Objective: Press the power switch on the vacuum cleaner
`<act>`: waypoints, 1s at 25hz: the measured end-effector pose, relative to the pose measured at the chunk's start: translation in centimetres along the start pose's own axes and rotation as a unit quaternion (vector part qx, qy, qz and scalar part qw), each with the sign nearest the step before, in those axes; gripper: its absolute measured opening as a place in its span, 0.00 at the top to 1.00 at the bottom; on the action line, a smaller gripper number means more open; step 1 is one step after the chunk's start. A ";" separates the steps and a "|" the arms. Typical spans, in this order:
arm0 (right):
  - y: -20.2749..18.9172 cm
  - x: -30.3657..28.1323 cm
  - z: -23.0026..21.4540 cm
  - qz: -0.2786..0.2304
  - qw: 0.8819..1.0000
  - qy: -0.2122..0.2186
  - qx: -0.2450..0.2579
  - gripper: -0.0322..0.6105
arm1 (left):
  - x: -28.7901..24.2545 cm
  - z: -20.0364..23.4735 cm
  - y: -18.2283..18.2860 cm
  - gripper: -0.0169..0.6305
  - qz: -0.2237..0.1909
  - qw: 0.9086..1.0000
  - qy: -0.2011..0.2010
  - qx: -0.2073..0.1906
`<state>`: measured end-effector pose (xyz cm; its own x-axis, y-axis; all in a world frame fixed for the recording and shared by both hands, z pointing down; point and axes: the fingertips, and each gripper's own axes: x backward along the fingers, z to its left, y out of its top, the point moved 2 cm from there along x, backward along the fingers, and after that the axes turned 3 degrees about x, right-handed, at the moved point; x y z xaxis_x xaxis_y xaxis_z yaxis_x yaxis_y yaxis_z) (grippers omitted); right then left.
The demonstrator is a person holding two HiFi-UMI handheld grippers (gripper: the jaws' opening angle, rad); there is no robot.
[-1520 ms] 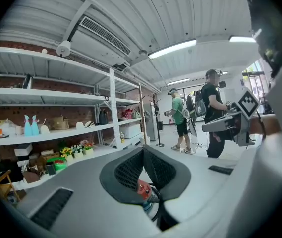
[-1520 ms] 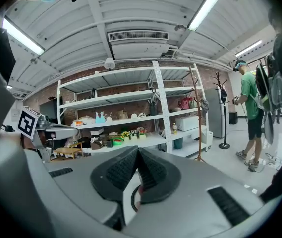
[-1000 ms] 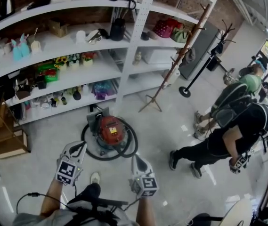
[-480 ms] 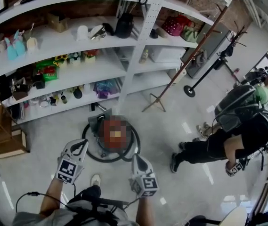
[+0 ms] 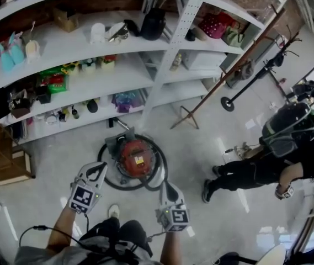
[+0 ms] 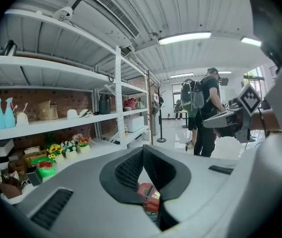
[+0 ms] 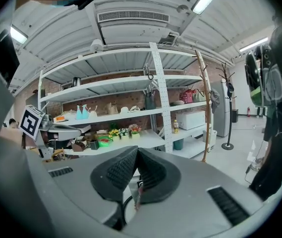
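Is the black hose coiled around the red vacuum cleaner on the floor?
Yes, in the head view the hose loops in a ring around the red vacuum cleaner.

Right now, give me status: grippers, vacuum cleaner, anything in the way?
Left gripper and right gripper both shut, empty. Red vacuum cleaner on floor ahead, hose coiled round it, neither gripper touching it. Nothing in between; a person bends off right.

Left gripper (image 5: 97,169), right gripper (image 5: 167,186): both closed.
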<state>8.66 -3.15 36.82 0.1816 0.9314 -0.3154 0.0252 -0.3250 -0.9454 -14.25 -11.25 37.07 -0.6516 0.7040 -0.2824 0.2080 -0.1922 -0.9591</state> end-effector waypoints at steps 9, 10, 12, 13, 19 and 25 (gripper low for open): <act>-0.5 -3.0 -1.3 -0.012 1.000 0.012 0.001 0.95 | -3.3 0.8 -0.1 0.96 0.003 1.000 -0.015 -0.022; -0.9 -3.2 -1.4 -0.012 1.000 0.014 0.004 0.95 | -3.5 0.8 -0.3 0.96 0.003 1.000 -0.015 -0.021; -1.7 -3.5 -1.7 -0.008 1.000 0.019 0.010 0.95 | -3.9 0.9 -0.6 0.96 0.004 1.000 -0.013 -0.020; -2.1 -3.7 -1.9 -0.005 1.000 0.022 0.012 0.95 | -4.2 0.9 -0.9 0.96 0.004 1.000 -0.012 -0.018; -4.7 -5.3 -3.1 0.015 0.999 0.029 0.001 0.95 | -6.2 1.0 -4.2 0.96 0.031 0.999 -0.006 -0.005; -8.2 -7.9 -3.4 0.031 0.998 0.046 -0.011 0.94 | -8.2 0.2 -8.3 0.96 0.055 0.998 -0.015 0.014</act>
<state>10.38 -8.40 47.32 0.2720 0.8912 -0.3631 0.0326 -0.3856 -0.9221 -10.81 -15.59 47.31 -0.6475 0.6568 -0.3864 0.2589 -0.2874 -0.9222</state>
